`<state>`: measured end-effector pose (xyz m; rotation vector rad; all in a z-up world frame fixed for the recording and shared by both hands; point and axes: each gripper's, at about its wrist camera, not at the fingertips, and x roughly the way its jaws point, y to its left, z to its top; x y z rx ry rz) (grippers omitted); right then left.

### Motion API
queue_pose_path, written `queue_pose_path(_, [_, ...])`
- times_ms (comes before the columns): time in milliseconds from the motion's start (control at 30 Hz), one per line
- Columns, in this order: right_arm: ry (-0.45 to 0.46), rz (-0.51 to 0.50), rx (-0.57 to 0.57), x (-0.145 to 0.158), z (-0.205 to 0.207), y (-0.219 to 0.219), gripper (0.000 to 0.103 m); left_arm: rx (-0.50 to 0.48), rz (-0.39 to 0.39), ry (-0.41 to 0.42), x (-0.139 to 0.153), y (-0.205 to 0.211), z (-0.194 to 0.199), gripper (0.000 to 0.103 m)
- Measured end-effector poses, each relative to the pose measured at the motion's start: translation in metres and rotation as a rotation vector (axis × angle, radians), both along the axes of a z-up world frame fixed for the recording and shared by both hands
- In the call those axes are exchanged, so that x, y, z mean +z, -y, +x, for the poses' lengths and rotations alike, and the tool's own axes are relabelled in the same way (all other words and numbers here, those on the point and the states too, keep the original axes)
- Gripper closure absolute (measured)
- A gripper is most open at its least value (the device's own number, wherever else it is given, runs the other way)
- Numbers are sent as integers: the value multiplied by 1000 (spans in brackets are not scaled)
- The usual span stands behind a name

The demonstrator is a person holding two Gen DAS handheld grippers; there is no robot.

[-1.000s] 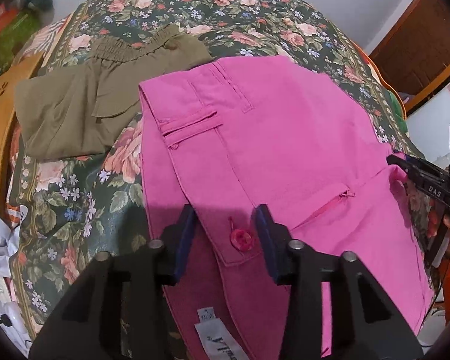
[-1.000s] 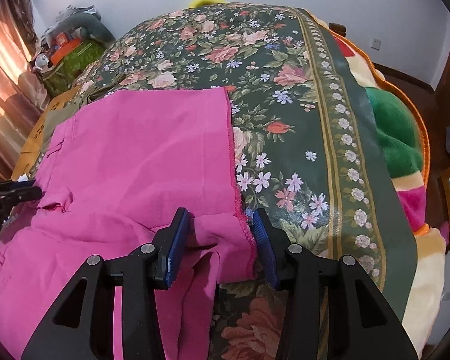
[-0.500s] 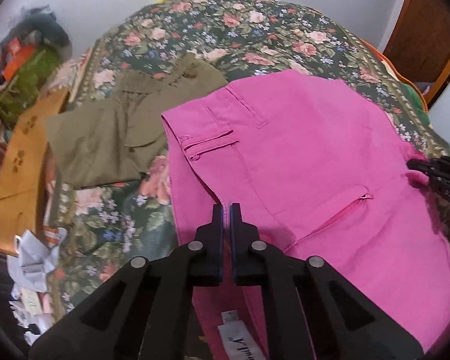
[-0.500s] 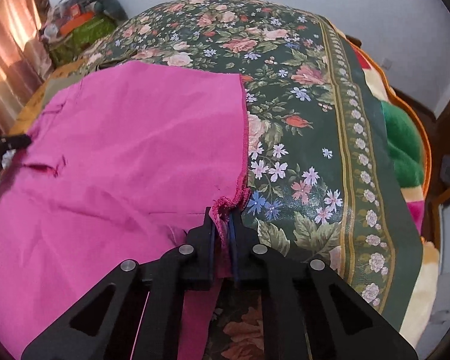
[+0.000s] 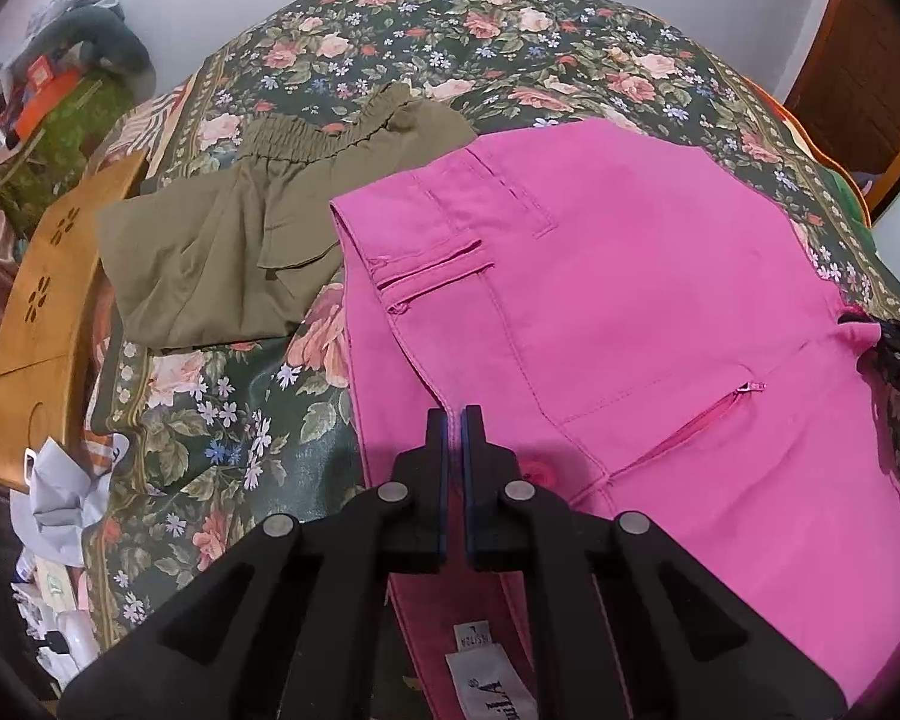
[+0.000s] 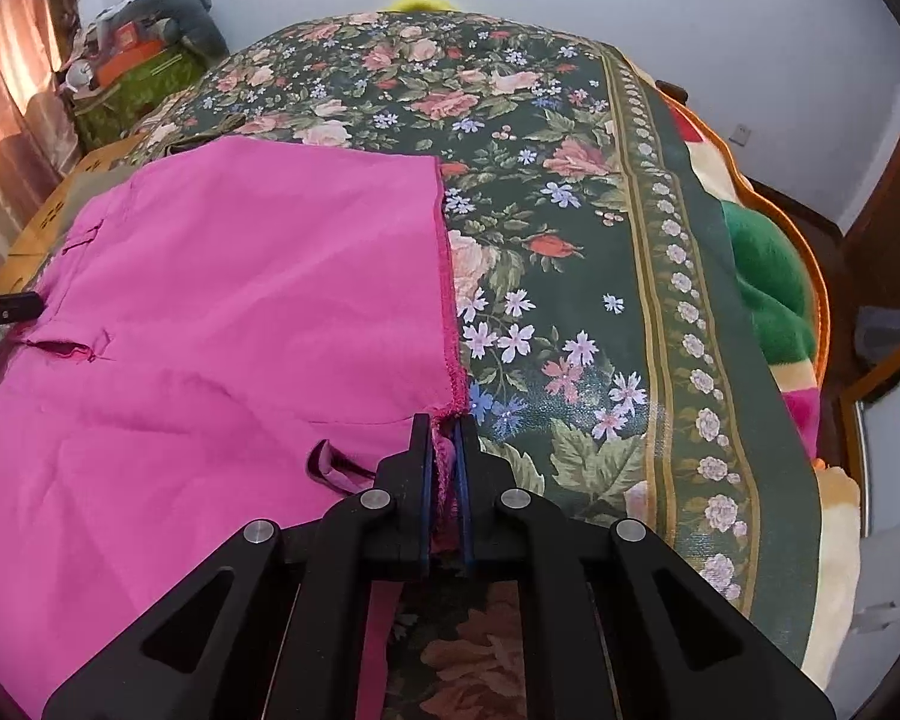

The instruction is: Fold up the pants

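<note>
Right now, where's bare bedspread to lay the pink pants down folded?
Widest bare floral bedspread is right of the pink pants, out to its green border. More lies beyond them toward the wall. Left is crowded: olive pants, then a wooden board.

Bright pink pants (image 5: 630, 300) lie spread flat on the floral bedspread (image 5: 510, 42), waistband end nearest.

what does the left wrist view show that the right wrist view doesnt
Only the left wrist view shows the folded olive pants, and the pink pants' waist label and zip pocket.

Only the right wrist view shows the frayed hem, the bedspread's border band and the green blanket.

Both show the pink pants on the floral bedspread, with the left gripper and right gripper shut on their near edge.
</note>
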<state>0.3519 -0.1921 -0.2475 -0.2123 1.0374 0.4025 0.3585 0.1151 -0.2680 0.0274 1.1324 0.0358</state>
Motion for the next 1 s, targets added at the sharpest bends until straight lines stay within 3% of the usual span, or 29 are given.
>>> queue_pose_path(133, [-8,-10,5,0,0,-2,98,-9,40,1,3,3,-5,93])
queue_pose_path(200, [-12,1,0,3,0,1,97,5,52,-10,7,-1,-7,79])
queue_pose_path(267, [1,-11,-27,9,-1,6,91,24,70,10,15,-9,-12,52])
queue_pose_path(300, [14,-25,-38,13,-2,9,89,32,63,28,20,-13,-16,49])
queue_pose_path(400, [54,-68,-49,28,-5,15,67,64,35,67,36,-28,-24,40])
queue_pose_path(467, [94,-72,-58,40,-8,20,50,90,26,94,47,-39,-27,29])
queue_pose_path(567, [152,-41,-62,64,-11,24,37,119,35,141,63,-52,-26,25])
queue_pose_path(733, [195,39,-61,94,-3,18,26,139,39,203,82,-63,-11,18])
queue_pose_path(1000, [185,91,-11,96,35,-16,24,154,43,200,79,-65,30,17])
